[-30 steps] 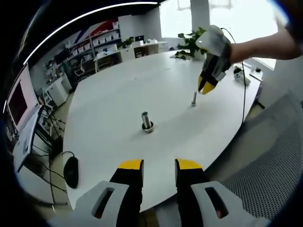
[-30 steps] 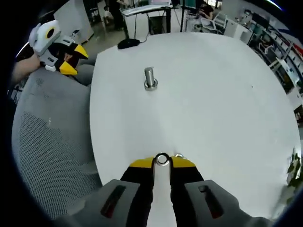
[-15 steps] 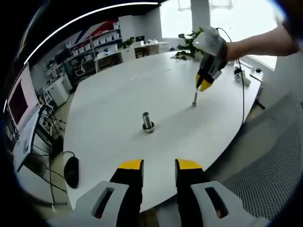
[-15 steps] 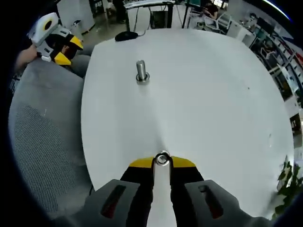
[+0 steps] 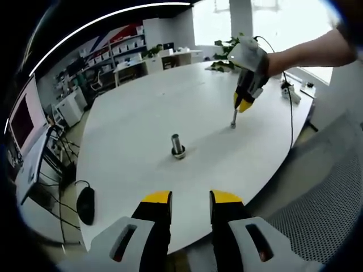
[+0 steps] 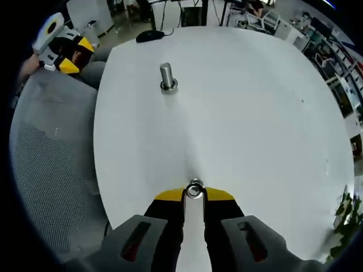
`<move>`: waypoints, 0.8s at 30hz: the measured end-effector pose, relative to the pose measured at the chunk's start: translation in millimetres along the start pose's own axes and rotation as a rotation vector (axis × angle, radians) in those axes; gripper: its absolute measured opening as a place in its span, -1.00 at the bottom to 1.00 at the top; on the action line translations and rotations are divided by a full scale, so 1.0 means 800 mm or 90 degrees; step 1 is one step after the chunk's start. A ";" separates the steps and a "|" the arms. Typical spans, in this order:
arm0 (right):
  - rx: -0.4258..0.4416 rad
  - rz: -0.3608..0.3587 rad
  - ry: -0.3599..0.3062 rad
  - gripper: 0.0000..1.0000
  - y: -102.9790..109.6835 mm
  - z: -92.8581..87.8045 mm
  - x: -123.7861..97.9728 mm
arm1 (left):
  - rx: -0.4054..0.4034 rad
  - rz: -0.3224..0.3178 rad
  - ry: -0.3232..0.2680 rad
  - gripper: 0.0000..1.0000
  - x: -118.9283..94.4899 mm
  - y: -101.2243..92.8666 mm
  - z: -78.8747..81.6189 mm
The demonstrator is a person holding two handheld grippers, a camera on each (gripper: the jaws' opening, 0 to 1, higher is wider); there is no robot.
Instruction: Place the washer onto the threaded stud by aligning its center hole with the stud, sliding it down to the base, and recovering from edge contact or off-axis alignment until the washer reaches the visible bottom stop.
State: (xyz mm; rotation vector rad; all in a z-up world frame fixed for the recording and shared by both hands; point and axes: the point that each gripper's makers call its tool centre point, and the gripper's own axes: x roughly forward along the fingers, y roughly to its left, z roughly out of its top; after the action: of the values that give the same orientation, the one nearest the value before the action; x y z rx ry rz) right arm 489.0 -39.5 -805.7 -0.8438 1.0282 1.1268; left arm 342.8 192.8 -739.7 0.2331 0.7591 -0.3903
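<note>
Your right hand-held gripper (image 6: 194,195), clenched on the washer (image 6: 194,190), had dropped onto the stud (image 5: 233,118) near the worktop (image 6: 238,113) edge, starting alignment.

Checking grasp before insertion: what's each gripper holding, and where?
Right gripper pinches the washer by its rim at the tips. Left gripper is open, holding nothing.

So on the table (image 5: 136,113) there's one stud (image 5: 177,147) standing upright roughly mid-table, and a second, thinner stud (image 5: 232,119) further off toward the far right edge. Right gripper (image 5: 243,105) sits directly above that second one. Left gripper (image 5: 190,199) hangs back off the near table edge, with a computer mouse (image 5: 85,205) to its left.
</note>
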 end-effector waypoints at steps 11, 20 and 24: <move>-0.005 -0.014 0.003 -0.74 -0.006 0.002 0.003 | -0.001 0.000 -0.002 -0.51 0.000 0.000 0.000; -0.009 -0.013 0.011 -0.74 -0.006 -0.001 0.009 | 0.000 0.001 -0.003 -0.51 0.000 0.001 0.001; -0.007 -0.011 0.015 -0.74 -0.007 -0.003 0.016 | 0.000 0.000 -0.002 -0.51 0.000 0.000 0.001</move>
State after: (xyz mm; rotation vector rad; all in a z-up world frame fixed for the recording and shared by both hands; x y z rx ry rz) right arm 494.9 -39.0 -818.4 -0.8756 1.0336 1.1116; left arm 343.2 192.8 -739.2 0.2334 0.7561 -0.3904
